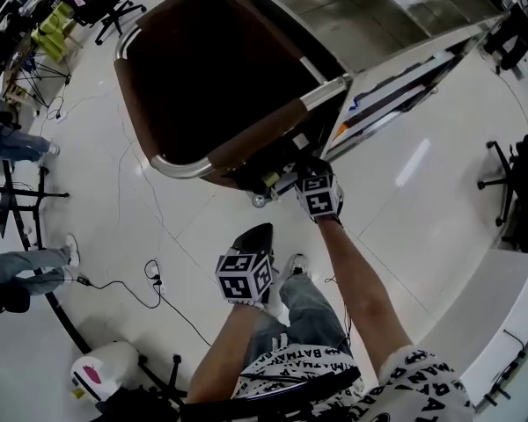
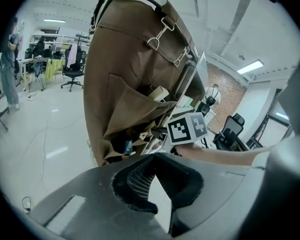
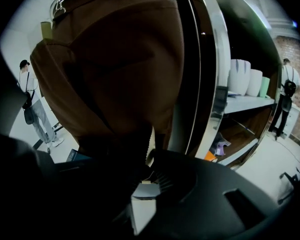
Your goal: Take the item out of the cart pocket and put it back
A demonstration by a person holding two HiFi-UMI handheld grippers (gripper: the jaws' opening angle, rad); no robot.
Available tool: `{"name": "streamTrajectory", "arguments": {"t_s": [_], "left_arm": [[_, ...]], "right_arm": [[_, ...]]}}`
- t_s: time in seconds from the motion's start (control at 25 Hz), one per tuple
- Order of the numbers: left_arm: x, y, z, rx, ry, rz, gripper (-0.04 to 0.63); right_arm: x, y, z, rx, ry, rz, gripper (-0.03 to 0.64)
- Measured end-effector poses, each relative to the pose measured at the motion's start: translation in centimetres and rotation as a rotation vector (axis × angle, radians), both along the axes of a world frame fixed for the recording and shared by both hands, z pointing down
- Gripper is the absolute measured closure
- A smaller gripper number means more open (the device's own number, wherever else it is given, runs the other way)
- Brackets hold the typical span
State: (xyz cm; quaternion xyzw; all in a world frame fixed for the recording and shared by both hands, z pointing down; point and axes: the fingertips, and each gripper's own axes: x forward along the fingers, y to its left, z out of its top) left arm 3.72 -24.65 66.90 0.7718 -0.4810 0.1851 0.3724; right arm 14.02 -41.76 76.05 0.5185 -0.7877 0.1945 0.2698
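my right gripper (image 3: 145, 176) has its jaws nearly pressed together, with only a thin slit between them. its tips sit in the dark mouth of the cart pocket (image 2: 132, 109). a small pale piece (image 3: 142, 182) shows right at the tips. i take it for the item, but it is too dark there to tell whether the pads pinch it or merely touch it. so the item is at the pocket, not carried away from it. i cannot judge whether this is the taking out or the putting back; either way, the last letting go and pulling clear are left to do. my left gripper (image 2: 154, 158) hangs back lower down, jaws together on nothing, aimed at the same side of the brown bag (image 1: 220, 69). from there i see more things stuffed in the pocket: a pale box (image 2: 158, 91) and something blue (image 2: 128, 146). the cart (image 1: 396, 25) stands on the white floor (image 1: 422, 200).
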Motion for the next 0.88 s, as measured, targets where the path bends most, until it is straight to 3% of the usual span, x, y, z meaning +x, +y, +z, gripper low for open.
{"name": "streamTrajectory", "arguments": {"t_s": [0.12, 0.2, 0.24, 0.36, 0.48, 0.52, 0.6, 0.68, 0.88], "left_arm": [[0.0, 0.9, -0.9, 0.015, 0.010, 0.007, 0.592], [-0.6, 1.7, -1.8, 0.032, 0.013, 0.027, 0.592], [-1.0, 2.1, -2.3, 0.043, 0.015, 0.038, 0.592], [-2.7, 3.4, -3.8, 0.082, 0.031, 0.056, 0.592], [-4.3, 5.5, -5.4, 0.118, 0.043, 0.066, 0.593], [-4.9, 6.2, -6.1, 0.133, 0.048, 0.068, 0.593], [-6.2, 7.5, -8.0, 0.172, 0.062, 0.066, 0.592], [-7.6, 8.9, -10.0, 0.213, 0.071, 0.066, 0.593], [-10.5, 13.8, -15.1, 0.310, 0.089, 0.098, 0.594]], "right_arm": [[0.8, 1.5, -1.5, 0.017, -0.007, 0.007, 0.557], [1.6, 3.0, -3.1, 0.041, -0.024, 0.030, 0.459], [2.1, 3.8, -4.0, 0.057, -0.026, 0.047, 0.442], [2.6, 6.8, -6.7, 0.088, -0.025, 0.082, 0.442], [0.9, 11.4, -9.2, 0.063, -0.086, 0.067, 0.442], [0.1, 13.2, -10.0, 0.052, -0.106, 0.053, 0.449], [-1.6, 16.7, -11.8, 0.054, -0.127, 0.020, 0.557], [-3.7, 20.0, -14.0, 0.061, -0.163, -0.014, 0.615], [-8.2, 27.9, -20.5, 0.079, -0.246, -0.010, 0.612]]}}
